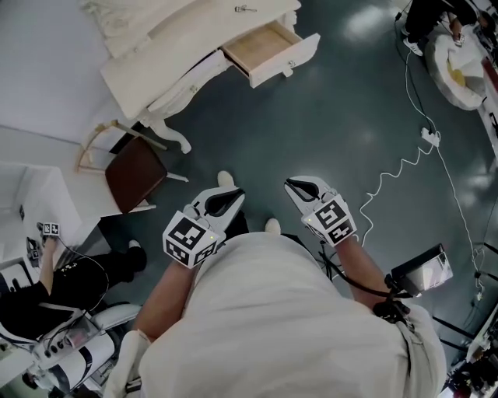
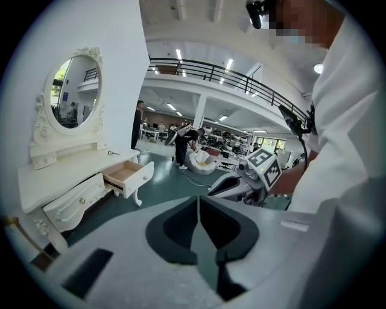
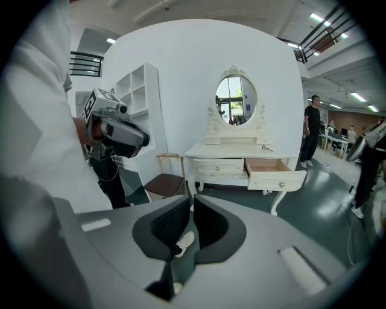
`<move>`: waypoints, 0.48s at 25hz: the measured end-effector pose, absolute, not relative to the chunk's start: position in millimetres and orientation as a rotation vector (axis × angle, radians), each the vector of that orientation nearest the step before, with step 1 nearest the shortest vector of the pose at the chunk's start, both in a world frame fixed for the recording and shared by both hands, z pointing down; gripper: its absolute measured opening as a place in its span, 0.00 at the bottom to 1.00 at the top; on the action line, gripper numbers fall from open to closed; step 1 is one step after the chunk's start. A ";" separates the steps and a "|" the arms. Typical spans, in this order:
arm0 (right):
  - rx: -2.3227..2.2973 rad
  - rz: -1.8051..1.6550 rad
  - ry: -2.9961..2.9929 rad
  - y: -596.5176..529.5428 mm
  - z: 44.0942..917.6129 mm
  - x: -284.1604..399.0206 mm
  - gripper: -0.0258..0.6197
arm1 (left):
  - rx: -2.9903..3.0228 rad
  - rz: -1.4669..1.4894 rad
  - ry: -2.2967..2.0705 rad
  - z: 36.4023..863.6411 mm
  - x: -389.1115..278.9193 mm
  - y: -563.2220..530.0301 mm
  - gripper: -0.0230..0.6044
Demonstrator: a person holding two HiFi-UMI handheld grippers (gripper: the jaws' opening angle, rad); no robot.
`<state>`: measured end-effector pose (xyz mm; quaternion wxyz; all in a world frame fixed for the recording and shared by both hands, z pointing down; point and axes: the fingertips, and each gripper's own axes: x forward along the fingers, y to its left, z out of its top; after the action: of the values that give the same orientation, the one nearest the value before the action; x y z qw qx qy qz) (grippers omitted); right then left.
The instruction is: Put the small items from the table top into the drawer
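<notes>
At the far left of the head view a chair (image 1: 136,172) with a brown seat stands on the dark green floor (image 1: 342,101), near the left end of the white desk (image 1: 194,35).

The left gripper (image 1: 232,194) is held low in front of the person's body, pointing toward the far side. Its own view shows the left gripper (image 2: 198,202) with its jaws closed tip to tip and nothing between them. Beyond them the desk (image 2: 66,172) carries an oval mirror (image 2: 75,90).

The desk lies well apart from both grippers, at the far side. Its right-hand drawer (image 1: 261,45) is pulled out, and its wooden inside shows bare. The small item (image 1: 245,8), thin and metallic-looking, lies on the desk top at the far right, just behind the open drawer. It also shows in the right gripper view as the small item (image 3: 266,147), on the desk top above the drawer (image 3: 274,172).

The right gripper (image 1: 289,184) is held beside the left one, near but apart. Its own view shows the right gripper (image 3: 192,202) with its jaws drawn together and holding nothing. Only a white shoe (image 3: 184,241) on the floor shows through the slit lower down.

Farther right, a white cable (image 1: 397,167) snakes across the floor.
</notes>
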<state>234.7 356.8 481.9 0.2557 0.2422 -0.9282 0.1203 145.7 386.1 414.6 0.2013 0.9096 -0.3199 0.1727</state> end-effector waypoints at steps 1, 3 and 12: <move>0.674 0.330 -2.515 344.9 481.4 231.2 0.07 | 2.551 0.472 -0.884 414.8 140.9 373.0 0.04; 0.705 0.330 -2.494 321.8 482.7 223.2 0.05 | 2.570 0.446 -0.853 417.6 130.0 345.4 0.03; 0.812 0.318 -2.419 173.2 465.6 140.9 0.04 | 2.654 0.426 -0.684 399.8 45.0 194.3 0.03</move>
<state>140.9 173.2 465.6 0.2813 0.3031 -0.9027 0.1188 45.0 194.3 399.8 0.1830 0.9407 -0.2424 0.1509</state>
